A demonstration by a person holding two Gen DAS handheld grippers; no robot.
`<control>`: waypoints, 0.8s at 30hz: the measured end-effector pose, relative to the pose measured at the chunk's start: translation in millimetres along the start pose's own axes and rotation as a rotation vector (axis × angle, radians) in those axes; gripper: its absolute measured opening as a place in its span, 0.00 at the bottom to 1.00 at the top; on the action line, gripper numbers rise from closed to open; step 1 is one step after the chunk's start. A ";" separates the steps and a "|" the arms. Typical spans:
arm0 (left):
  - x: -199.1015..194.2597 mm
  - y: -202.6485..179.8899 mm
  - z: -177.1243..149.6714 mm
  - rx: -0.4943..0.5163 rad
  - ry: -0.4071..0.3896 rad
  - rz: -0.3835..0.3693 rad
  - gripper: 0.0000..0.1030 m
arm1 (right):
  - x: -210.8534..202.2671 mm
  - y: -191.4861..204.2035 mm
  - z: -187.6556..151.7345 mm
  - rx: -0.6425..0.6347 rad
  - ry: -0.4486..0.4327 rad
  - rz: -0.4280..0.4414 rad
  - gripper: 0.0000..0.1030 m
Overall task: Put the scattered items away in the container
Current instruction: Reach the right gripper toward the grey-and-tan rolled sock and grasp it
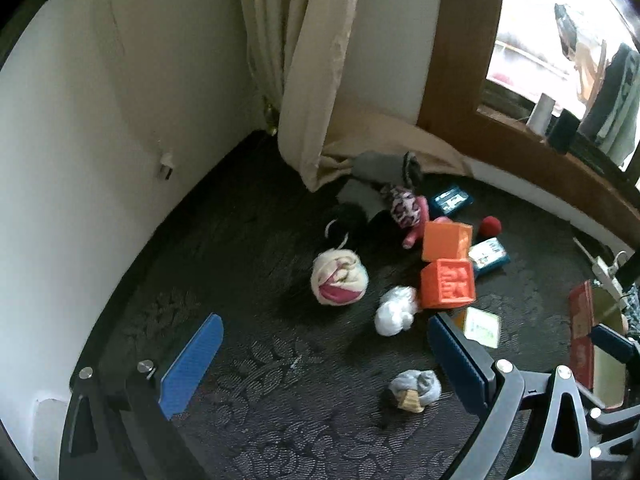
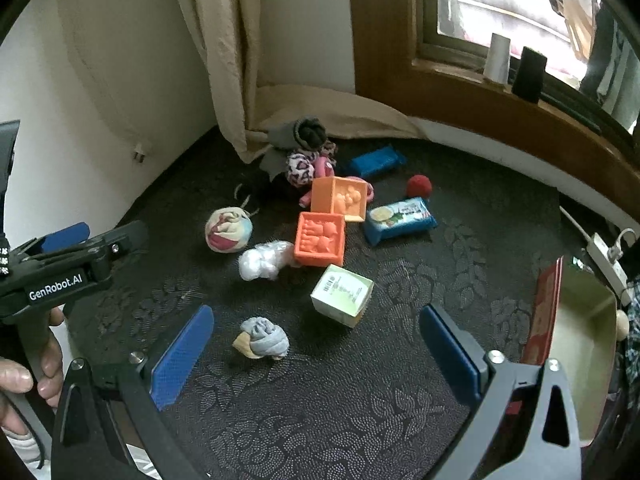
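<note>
Both spread wide and empty: left gripper [image 1: 324,360] and right gripper [image 2: 316,354], above dark carpet [image 2: 360,420]. Near, between the right fingers, grey rolled sock [image 2: 266,338]; at right edge, cream container [image 2: 580,344]. Farther: pale carton [image 2: 342,294], orange blocks [image 2: 320,239], blue packet [image 2: 400,220].

We hold our left gripper [image 1: 324,364] and right gripper [image 2: 316,350] wide open, empty, both angled downward at lower frame.

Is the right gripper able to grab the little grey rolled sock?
Probably yes. The right gripper has its jaws wide open, the grey rolled sock lies alone on the dark carpet just ahead between them, and nothing blocks the way.
</note>
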State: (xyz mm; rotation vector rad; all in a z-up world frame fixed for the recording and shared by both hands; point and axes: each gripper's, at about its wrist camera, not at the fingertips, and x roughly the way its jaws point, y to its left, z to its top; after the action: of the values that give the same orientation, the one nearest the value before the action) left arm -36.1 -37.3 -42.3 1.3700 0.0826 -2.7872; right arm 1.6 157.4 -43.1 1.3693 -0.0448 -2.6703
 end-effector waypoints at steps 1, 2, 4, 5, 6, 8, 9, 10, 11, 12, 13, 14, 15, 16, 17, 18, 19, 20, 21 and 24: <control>2.5 1.1 0.8 0.001 0.005 -0.004 1.00 | 1.5 -0.4 0.2 0.006 0.004 -0.002 1.00; 4.3 1.8 1.8 0.002 0.009 -0.007 1.00 | 3.1 -1.5 -0.4 0.010 0.005 -0.004 1.00; 8.6 3.1 3.9 0.005 0.015 -0.004 1.00 | 5.8 -2.6 -2.0 0.014 0.008 -0.007 1.00; 11.0 5.1 4.6 0.003 0.017 0.000 1.00 | 7.0 -3.1 -2.1 0.015 0.011 -0.008 1.00; 13.4 7.8 5.1 -0.001 0.020 0.001 1.00 | 8.2 -3.4 -2.0 0.016 0.016 -0.008 1.00; 19.4 14.2 7.0 -0.012 0.031 0.003 1.00 | 10.7 -3.8 -2.4 0.020 0.025 -0.010 1.00; 22.5 18.1 7.1 -0.015 0.038 0.003 1.00 | 12.0 -4.0 -2.6 0.023 0.030 -0.011 1.00; 26.2 22.2 7.5 -0.018 0.045 0.005 1.00 | 13.0 -4.4 -3.0 0.026 0.035 -0.011 1.00; 28.7 25.6 7.0 -0.021 0.052 0.009 1.00 | 13.9 -5.0 -3.6 0.030 0.038 -0.010 1.00; 31.7 29.1 6.8 -0.024 0.057 0.014 1.00 | 14.8 -5.3 -4.7 0.034 0.041 -0.010 1.00; 34.8 32.6 6.9 -0.028 0.063 0.018 1.00 | 16.0 -5.2 -5.6 0.039 0.045 -0.011 1.00; 37.3 34.9 6.8 -0.031 0.068 0.017 1.00 | 17.5 -5.2 -6.3 0.044 0.050 -0.012 1.00; 39.7 36.9 6.8 -0.034 0.074 0.016 1.00 | 19.0 -5.1 -6.8 0.049 0.056 -0.013 1.00; 42.1 39.0 6.8 -0.037 0.079 0.014 1.00 | 20.7 -4.9 -7.2 0.053 0.062 -0.013 1.00; 43.5 39.8 6.8 -0.035 0.083 0.012 1.00 | 22.4 -4.7 -7.8 0.056 0.067 -0.011 1.00; 45.3 39.4 7.0 -0.028 0.087 0.008 1.00 | 24.1 -3.8 -8.3 0.056 0.073 -0.008 1.00; 47.0 38.6 6.7 -0.021 0.092 0.004 1.00 | 25.9 -2.5 -8.7 0.055 0.079 -0.004 1.00; 48.7 37.7 6.4 -0.014 0.096 -0.001 1.00 | 27.6 -1.2 -9.2 0.054 0.084 0.000 1.00; 50.4 36.7 6.0 -0.009 0.101 -0.006 1.00 | 29.4 0.1 -9.6 0.053 0.090 0.004 1.00; 59.1 33.5 4.5 0.009 0.133 -0.039 1.00 | 38.0 5.7 -12.0 0.045 0.123 0.030 1.00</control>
State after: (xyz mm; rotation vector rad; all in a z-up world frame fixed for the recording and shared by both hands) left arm -73.9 -71.5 -87.5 1.5710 0.1006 -2.7274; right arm -9.9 146.9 -80.3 1.5312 -0.1124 -2.5701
